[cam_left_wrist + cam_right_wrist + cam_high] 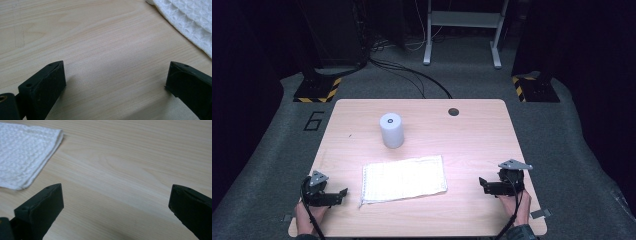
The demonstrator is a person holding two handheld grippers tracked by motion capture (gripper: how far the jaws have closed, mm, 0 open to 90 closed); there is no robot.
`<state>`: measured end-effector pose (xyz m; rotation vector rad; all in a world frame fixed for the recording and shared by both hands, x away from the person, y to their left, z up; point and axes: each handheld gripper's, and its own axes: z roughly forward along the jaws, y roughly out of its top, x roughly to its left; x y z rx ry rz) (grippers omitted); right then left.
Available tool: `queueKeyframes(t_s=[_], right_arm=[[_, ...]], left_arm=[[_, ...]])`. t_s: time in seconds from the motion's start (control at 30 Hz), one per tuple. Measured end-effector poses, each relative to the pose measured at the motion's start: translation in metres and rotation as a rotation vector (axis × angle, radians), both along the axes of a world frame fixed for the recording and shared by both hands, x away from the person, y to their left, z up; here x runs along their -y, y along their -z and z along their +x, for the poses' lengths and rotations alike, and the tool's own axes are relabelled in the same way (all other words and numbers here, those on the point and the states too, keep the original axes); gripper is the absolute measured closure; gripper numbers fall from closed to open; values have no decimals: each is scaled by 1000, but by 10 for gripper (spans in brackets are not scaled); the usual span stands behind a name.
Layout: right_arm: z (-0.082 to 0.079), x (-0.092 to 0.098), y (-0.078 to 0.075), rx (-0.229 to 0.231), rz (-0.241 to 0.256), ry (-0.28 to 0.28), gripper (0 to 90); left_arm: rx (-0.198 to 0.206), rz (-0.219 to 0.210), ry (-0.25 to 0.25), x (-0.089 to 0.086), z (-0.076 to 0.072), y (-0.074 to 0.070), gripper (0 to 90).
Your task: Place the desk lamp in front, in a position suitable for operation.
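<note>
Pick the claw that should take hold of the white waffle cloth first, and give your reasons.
Left, probably. The left claw sits open just beside the white waffle-weave cloth and its near corner. The right claw, also open, has a wider strip of bare light wooden table to cross.

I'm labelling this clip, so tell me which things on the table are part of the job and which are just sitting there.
Part of the job:
white cloth, lying flat between the two tongs
left tongs, open beside it
right tongs, open beside it

Just sitting there:
white cylinder, upright behind the cloth
round hole in the table
</note>
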<state>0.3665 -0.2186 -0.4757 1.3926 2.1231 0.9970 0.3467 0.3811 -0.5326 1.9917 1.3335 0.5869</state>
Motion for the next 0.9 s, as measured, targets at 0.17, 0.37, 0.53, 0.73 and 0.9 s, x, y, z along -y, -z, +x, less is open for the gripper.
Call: queueKeyframes(t_s=[0.17,0.37,0.53,0.73,0.9], right_arm=[[3,-18,-8,8,-11,-60,0],[8,-43,-15,6,-22,-134,0],[11,-67,-23,5,-35,-205,0],[13,-87,-26,6,-33,-258,0],[17,-106,-29,6,-24,-303,0]], left_arm=[[-1,0,0,0,0,0,23],[-6,6,10,0,0,0,21],[-3,5,10,0,0,0,21],[-2,6,10,0,0,0,22],[-3,6,10,0,0,0,22]])
